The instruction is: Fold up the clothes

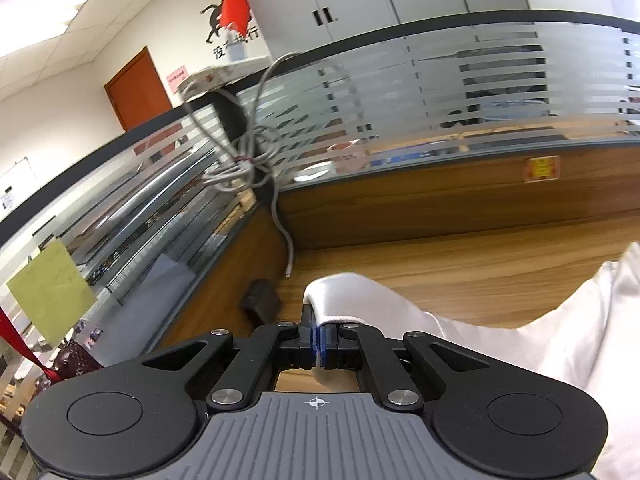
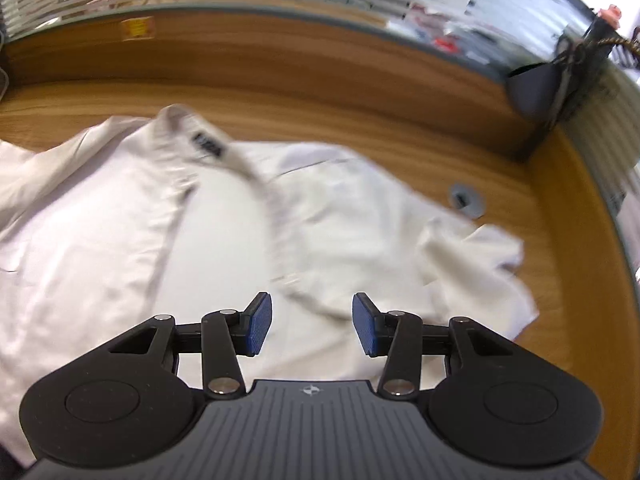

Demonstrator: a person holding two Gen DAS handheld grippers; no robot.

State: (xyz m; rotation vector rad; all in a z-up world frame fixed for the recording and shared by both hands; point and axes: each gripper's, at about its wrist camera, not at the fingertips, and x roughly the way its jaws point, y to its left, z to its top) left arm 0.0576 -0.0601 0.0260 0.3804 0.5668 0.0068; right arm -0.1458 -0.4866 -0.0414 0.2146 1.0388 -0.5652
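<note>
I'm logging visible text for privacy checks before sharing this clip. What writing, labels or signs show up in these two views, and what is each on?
Wall beside the horse logo: large dark characters, partly hidden, not reliably readable.
Pink notice by the door: too small to read.
Orange sticker on the wooden partition: blurred, unreadable.
Dark label inside the white shirt collar: blurred, unreadable.
Nothing else legible.

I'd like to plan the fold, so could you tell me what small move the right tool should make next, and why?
Probably lower the right tool onto the shirt just ahead and close on an edge. Its jaws stand open with nothing between them, while the left tool is shut on a fold of the shirt. A second grip would let both hands carry the cloth over the desk.
</note>
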